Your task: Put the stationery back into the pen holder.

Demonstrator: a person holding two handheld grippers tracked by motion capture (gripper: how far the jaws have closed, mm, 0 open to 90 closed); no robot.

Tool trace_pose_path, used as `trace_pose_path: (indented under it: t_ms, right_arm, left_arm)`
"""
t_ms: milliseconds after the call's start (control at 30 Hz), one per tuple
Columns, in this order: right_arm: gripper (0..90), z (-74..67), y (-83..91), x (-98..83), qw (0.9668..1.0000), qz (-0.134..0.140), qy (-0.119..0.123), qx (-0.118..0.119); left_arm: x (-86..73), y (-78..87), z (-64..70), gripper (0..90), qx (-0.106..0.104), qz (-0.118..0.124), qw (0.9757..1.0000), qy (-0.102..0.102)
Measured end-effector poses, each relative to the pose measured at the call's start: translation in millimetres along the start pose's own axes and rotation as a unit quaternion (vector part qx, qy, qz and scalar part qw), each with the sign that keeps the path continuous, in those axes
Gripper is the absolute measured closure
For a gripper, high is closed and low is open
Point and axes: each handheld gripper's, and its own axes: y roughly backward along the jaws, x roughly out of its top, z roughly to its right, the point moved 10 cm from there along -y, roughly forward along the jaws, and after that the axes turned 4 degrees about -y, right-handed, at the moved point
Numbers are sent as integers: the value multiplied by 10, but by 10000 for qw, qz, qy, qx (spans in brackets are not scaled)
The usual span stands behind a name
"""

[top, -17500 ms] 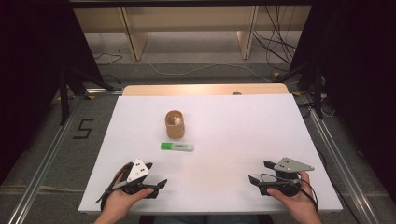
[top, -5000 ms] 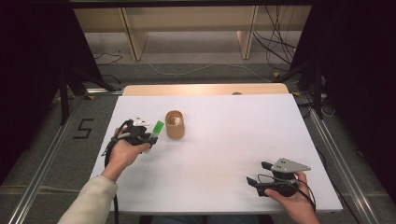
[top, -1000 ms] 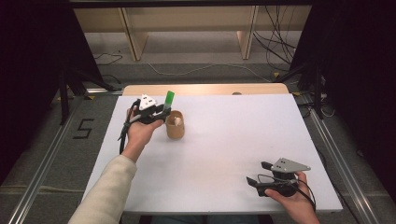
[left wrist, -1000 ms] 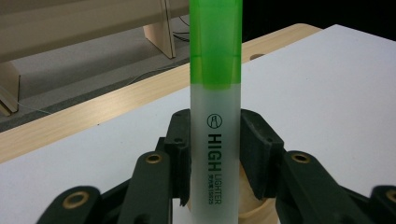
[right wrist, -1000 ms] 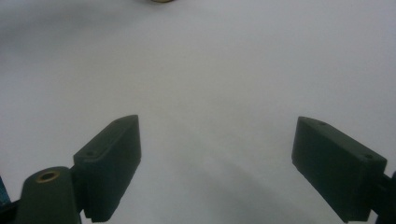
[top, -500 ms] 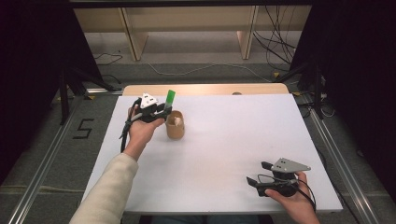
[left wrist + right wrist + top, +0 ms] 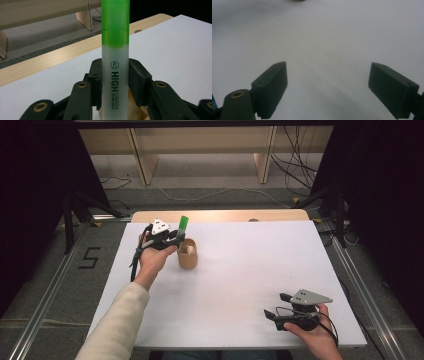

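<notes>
On the left side of the white bench (image 7: 235, 285), the left gripper (image 7: 175, 237) is up in the air, just beside the top of a little brown cup (image 7: 187, 256). It is squeezing a green highlighter (image 7: 182, 228) between its two black jaws. In the left gripper view you can see the pads pressing on both sides of the pen's frosted body (image 7: 115, 82), with the green cap end pointing up. The pen stands almost straight, tipped a little. Its bottom end looks to be right over the mouth of the cup, or just at its rim; I cannot tell if it is already inside.

The cup stands upright, toward the far left part of the bench. There is something pale inside it, but it is too small to tell what.

On the right, near the front edge, the right gripper (image 7: 280, 312) rests low by the bench in the person's hand. Its jaws are spread wide apart with nothing between them, just white bench below.

So I think the picking up is done and the pen has been carried to the cup. What is left is to lower it in and let go.
</notes>
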Motion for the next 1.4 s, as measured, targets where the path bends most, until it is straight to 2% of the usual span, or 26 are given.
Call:
trace_pose_path:
  t_ms: [467, 567, 1400]
  right_arm:
    - [166, 1, 0, -1, 10000, -3, -1, 1]
    - [165, 0, 0, 0, 10000, 3, -7, 1]
    - [166, 0, -1, -3, 10000, -9, 9, 10]
  left_arm:
    - [23, -50, 35, 662, -68, 14, 10000, 29]
    - [26, -72, 54, 662, -126, 21, 9998, 123]
    - [-16, -195, 81, 661, -131, -99, 9998, 133]
